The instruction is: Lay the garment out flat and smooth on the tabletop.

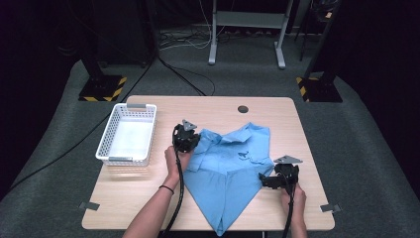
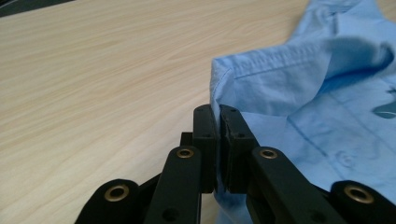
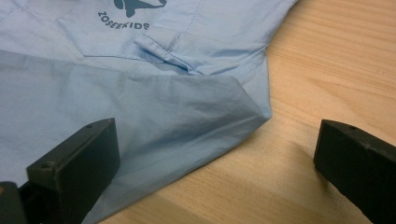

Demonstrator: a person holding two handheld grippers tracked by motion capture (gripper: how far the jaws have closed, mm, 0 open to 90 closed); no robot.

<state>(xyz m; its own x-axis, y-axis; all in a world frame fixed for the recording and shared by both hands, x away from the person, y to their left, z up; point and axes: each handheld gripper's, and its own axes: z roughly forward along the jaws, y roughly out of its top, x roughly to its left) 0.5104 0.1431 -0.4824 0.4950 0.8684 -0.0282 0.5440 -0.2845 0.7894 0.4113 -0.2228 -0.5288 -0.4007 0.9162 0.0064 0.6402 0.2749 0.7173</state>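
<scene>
White basket (image 1: 127,135) empty; left claw (image 2: 218,122) pinching blue shirt (image 1: 233,173), right claw (image 3: 215,158) agape.

A fixed overhead camera looks forward and down across the table (image 1: 148,198), while both gripper cameras sit close, apparently low, over the same blue shirt (image 1: 233,168).

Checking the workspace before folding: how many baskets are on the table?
1. The white basket sits at the table's left side, left of the blue shirt. None seems hidden.
</scene>
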